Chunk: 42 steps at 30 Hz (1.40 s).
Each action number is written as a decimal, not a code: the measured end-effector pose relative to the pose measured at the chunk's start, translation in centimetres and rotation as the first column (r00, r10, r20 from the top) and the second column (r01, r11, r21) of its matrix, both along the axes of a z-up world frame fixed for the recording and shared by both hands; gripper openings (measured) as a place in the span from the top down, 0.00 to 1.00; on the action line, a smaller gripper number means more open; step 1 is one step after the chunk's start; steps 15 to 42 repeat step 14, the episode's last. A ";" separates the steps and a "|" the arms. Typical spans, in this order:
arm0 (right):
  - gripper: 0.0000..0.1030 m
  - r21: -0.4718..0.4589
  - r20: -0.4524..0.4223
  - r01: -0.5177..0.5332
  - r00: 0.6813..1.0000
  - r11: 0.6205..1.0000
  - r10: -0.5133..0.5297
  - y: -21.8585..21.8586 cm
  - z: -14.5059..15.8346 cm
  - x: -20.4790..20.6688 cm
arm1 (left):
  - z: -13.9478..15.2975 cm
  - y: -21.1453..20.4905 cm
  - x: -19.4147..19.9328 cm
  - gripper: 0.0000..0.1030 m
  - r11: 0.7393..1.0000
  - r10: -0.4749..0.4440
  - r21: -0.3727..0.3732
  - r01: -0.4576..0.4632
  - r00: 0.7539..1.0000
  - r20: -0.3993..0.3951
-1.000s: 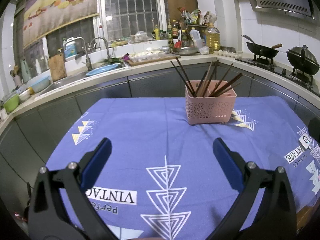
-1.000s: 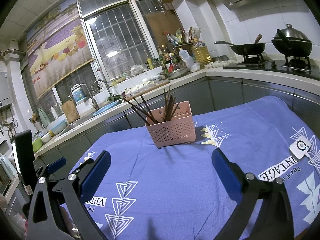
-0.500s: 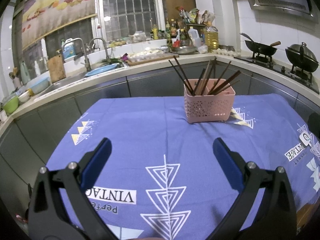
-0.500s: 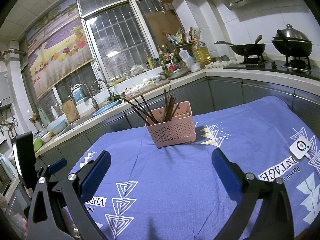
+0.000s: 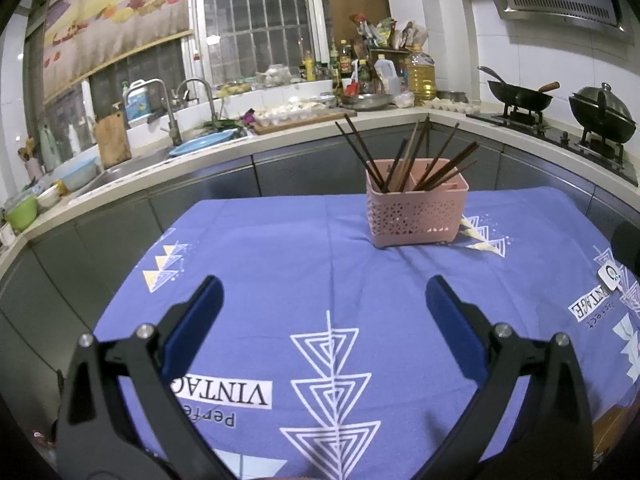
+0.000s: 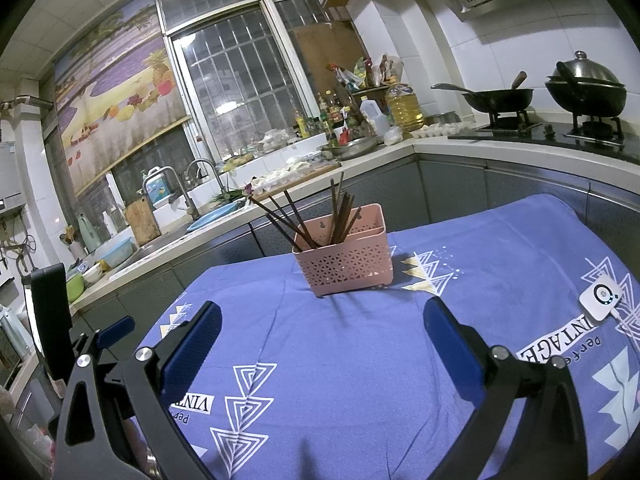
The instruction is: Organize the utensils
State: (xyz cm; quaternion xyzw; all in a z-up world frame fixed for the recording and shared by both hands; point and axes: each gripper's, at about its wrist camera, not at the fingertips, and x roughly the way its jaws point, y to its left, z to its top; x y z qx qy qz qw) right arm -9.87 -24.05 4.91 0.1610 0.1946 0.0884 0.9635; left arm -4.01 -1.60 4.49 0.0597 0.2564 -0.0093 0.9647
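A pink perforated utensil basket (image 5: 416, 210) (image 6: 346, 262) stands on the far half of the blue tablecloth (image 5: 320, 280) (image 6: 360, 352). Several dark brown chopsticks (image 5: 404, 156) (image 6: 316, 212) lean inside it at different angles. My left gripper (image 5: 324, 296) hovers over the near part of the cloth, open, nothing between its blue pads. My right gripper (image 6: 322, 318) is open too and empty, well short of the basket. The left gripper's body (image 6: 80, 340) shows at the left edge of the right wrist view.
A small white device (image 6: 600, 298) with a cable lies on the cloth at the right. Behind the table runs a counter with a sink (image 5: 120, 168), bottles (image 5: 360, 68), and a stove with a wok (image 5: 520, 98) and a lidded pot (image 5: 602, 114).
The left wrist view has shifted slightly, so the basket sits a little lower in it. Both grippers stay open and the chopsticks have not moved.
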 end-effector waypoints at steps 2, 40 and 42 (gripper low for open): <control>0.04 0.000 -0.001 -0.001 1.000 1.000 0.001 0.0 0.0 0.0 | 0.1 -0.2 0.0 0.06 1.000 0.000 0.014 0.000 1.000 0.006; 0.04 0.003 -0.006 0.003 1.000 1.000 -0.003 0.1 0.0 0.1 | 0.0 0.7 0.9 0.06 1.000 -0.001 -0.021 0.000 0.999 -0.049; 0.04 0.003 -0.006 0.003 1.000 1.000 -0.003 0.1 0.0 0.1 | 0.0 0.7 0.9 0.06 1.000 -0.001 -0.021 0.000 0.999 -0.049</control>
